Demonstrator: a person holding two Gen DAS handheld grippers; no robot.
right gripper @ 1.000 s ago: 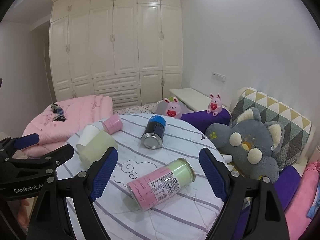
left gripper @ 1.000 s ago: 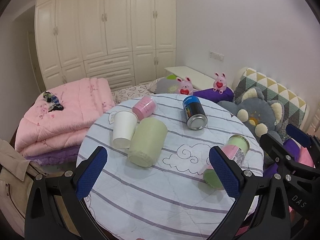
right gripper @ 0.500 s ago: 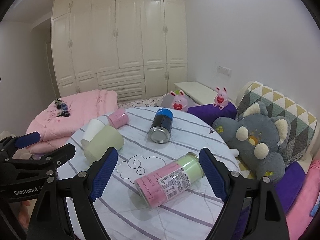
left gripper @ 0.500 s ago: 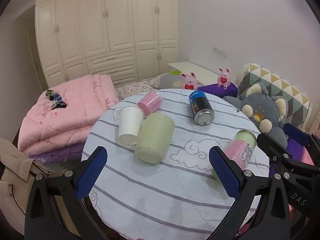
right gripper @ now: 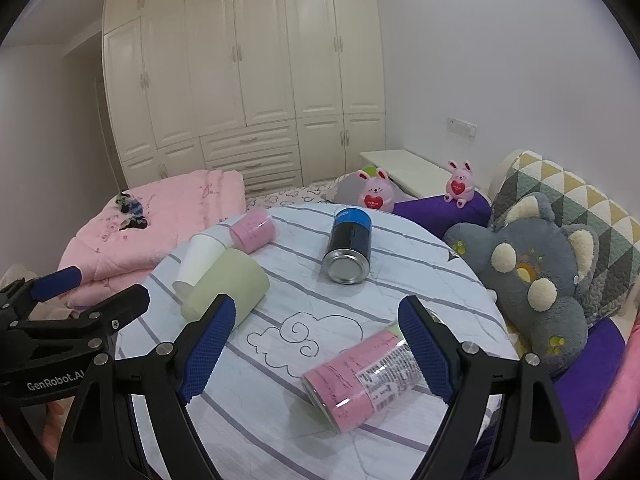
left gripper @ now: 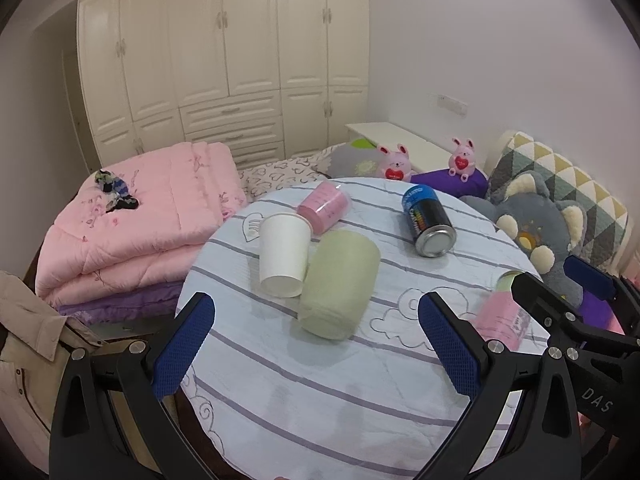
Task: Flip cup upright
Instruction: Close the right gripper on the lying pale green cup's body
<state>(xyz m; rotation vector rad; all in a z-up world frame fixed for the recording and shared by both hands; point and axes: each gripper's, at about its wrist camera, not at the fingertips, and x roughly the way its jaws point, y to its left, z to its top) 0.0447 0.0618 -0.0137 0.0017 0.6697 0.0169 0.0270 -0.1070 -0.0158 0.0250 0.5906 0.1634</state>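
Several cups lie on their sides on a round table [left gripper: 320, 380] with a striped cloth. A pale green cup [left gripper: 340, 284] lies mid-table, a white paper cup [left gripper: 283, 254] beside it, and a small pink cup [left gripper: 324, 206] behind them. A black and blue can [left gripper: 430, 220] and a pink and green tube [right gripper: 368, 376] also lie flat. My left gripper [left gripper: 316, 344] is open and empty just short of the green cup [right gripper: 226, 288]. My right gripper [right gripper: 316, 344] is open and empty, with the pink tube between its fingers' line.
A folded pink quilt [left gripper: 132, 224] lies left of the table. A grey plush toy [right gripper: 540, 276] and a patterned cushion [right gripper: 576, 204] sit to the right. Two pink bunny toys [left gripper: 396, 164] stand behind the table. White wardrobes [left gripper: 224, 52] fill the back wall.
Both grippers have moved forward and lower towards the table; the cups and the tube appear closer. Nothing on the table has moved.
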